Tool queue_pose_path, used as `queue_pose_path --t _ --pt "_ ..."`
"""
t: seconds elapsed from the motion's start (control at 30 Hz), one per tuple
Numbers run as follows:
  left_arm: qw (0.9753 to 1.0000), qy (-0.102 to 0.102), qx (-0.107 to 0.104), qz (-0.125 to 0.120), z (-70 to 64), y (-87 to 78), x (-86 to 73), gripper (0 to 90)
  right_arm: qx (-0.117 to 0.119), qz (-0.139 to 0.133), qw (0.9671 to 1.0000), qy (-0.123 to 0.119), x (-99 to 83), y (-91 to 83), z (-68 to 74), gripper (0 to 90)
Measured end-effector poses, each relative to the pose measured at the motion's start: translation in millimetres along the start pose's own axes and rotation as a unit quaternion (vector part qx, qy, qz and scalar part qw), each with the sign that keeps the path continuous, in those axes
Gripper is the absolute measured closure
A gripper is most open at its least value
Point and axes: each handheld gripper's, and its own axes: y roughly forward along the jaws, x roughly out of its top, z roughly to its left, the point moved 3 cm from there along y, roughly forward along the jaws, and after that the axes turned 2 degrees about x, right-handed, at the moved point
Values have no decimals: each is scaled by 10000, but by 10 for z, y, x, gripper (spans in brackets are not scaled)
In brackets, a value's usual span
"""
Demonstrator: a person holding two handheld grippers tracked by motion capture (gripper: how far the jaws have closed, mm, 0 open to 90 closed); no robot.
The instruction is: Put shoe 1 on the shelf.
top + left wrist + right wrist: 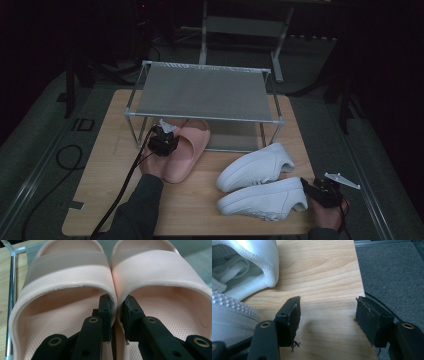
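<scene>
A pair of pink slippers [189, 149] lies at the front of the metal rack [202, 92], toes toward its lower shelf. My left gripper [162, 141] is shut on them. In the left gripper view its jaws pinch the touching inner walls of the left slipper [62, 272] and the right slipper [160, 267] together, with the gripper [117, 312] low between the two footbeds. Two white sneakers [256, 167] [262, 199] lie on the table's right half. My right gripper [321, 192] stands open just behind the nearer sneaker's heel [229, 317], with bare wood between its jaws [328, 315].
The wooden table [110, 195] ends just right of my right gripper, and grey carpet [392, 272] lies beyond the edge. The rack has a mesh top shelf and a lower shelf [235, 135]. A rack bar [11, 302] runs left of the slippers. Cables trail off the left.
</scene>
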Motion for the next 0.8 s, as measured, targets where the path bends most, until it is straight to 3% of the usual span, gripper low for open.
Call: queue_pose_path --t 0.17,0.3,0.8 --pt "9999 -96 -36 -49 -4 30 20 789 0 0 10000 1 0 0 0 359" --pt "10000 -40 8 -63 -16 49 39 789 0 0 10000 1 0 0 0 359" --pt "9998 -141 -24 -164 -12 129 82 790 -2 1 10000 -1 0 0 1 359"
